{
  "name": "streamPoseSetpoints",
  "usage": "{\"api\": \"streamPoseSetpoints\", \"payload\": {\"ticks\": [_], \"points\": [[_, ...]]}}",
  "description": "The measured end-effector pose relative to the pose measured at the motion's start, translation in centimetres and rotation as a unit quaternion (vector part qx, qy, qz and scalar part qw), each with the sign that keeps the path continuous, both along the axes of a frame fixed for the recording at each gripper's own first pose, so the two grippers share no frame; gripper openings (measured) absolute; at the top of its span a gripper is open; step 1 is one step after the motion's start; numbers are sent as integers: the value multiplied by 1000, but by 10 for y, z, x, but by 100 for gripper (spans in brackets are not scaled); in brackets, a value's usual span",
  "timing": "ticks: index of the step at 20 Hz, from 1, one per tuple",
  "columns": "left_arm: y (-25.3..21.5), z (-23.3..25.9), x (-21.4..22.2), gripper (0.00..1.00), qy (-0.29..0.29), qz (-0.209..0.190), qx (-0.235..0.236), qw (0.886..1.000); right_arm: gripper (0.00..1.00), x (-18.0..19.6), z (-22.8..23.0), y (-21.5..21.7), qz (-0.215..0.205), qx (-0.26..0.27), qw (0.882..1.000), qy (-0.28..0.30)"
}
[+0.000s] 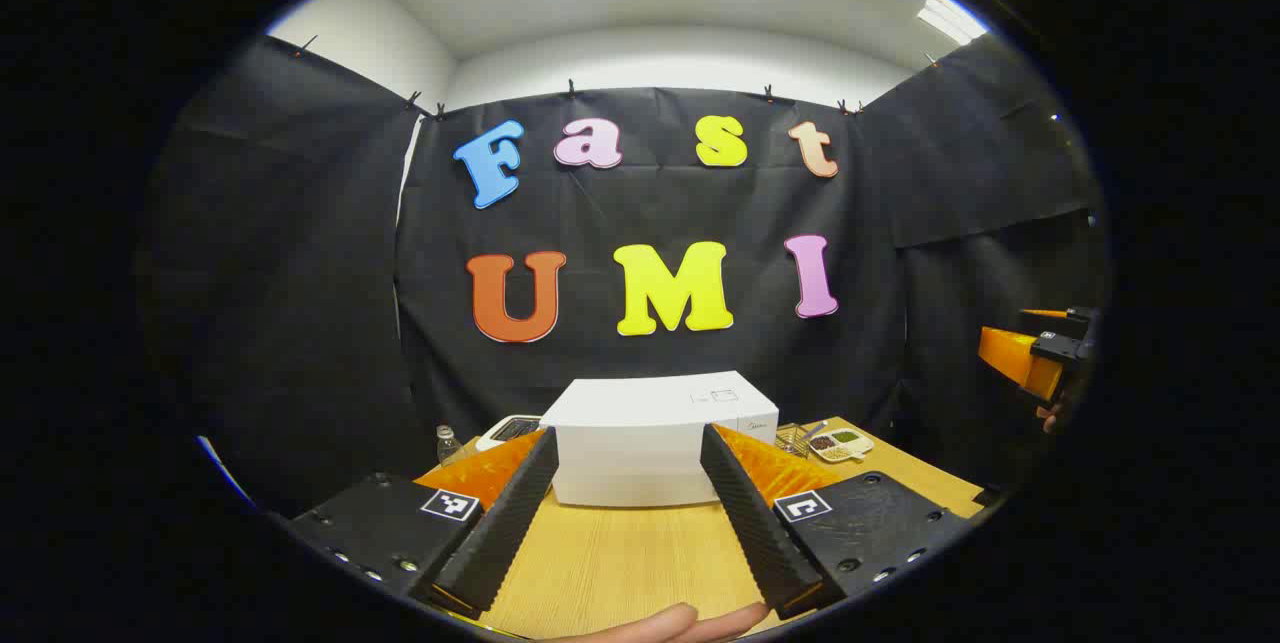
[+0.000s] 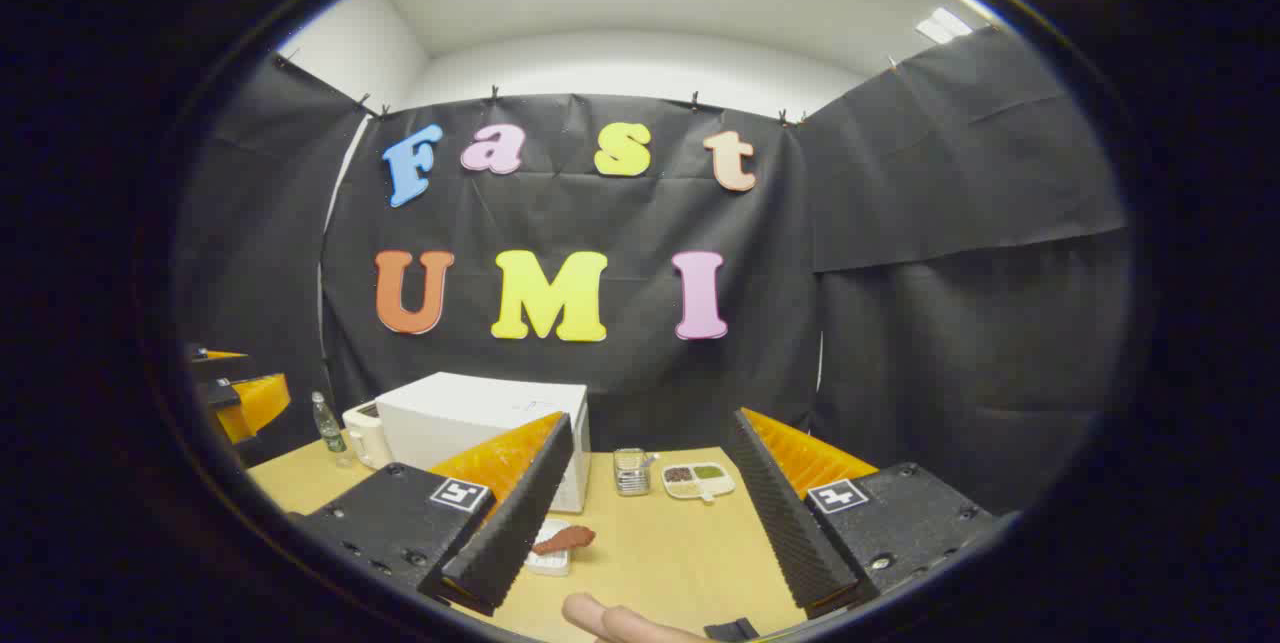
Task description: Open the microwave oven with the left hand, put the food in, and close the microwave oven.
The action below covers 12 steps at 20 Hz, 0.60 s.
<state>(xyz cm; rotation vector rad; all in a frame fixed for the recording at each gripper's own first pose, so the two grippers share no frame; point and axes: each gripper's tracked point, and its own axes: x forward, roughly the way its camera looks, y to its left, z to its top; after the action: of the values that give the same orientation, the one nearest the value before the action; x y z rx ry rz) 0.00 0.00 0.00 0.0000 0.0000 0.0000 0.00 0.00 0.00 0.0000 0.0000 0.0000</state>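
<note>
A white microwave oven (image 1: 655,438) stands shut on the wooden table (image 1: 620,563), straight ahead of my left gripper (image 1: 625,513), which is open and well short of it. In the right gripper view the same microwave oven (image 2: 470,423) sits to the left, and the food, a brown piece on a small white plate (image 2: 560,543), lies on the table beside my open right gripper (image 2: 645,513). The right gripper (image 1: 1040,353) also shows far off at the right edge of the left gripper view, and the left gripper (image 2: 240,393) at the left edge of the right gripper view.
A white sectioned dish (image 2: 698,480) and a small metal basket (image 2: 630,471) sit to the right of the microwave. A water bottle (image 2: 325,423) and a white appliance (image 2: 365,433) stand to its left. A finger (image 2: 620,621) shows at the bottom edge.
</note>
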Motion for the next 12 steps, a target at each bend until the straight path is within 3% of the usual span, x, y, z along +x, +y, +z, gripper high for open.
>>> {"api": "streamPoseSetpoints", "payload": {"ticks": [1,2,3,5,6,10,12], "points": [[-1,-1,-1,92,1,1,0,1000,100,0,0,0,1,-1,1000,-1],[0,1,-1,83,-3,5,2,1000,95,0,0,1,4,-1,1000,0],[-2,4,0,94,-7,5,2,1000,96,0,0,2,8,0,1000,-1],[-4,5,-1,94,-8,2,-5,1000,100,2,-1,3,13,0,1000,1],[-4,4,-1,94,-7,0,-10,1000,96,3,-1,2,14,0,1000,0],[0,-1,4,94,1,1,-16,1000,100,2,4,-1,11,-2,1000,-14],[-3,-5,8,95,4,-1,-17,1000,95,3,8,0,14,-4,1000,-24]]}}
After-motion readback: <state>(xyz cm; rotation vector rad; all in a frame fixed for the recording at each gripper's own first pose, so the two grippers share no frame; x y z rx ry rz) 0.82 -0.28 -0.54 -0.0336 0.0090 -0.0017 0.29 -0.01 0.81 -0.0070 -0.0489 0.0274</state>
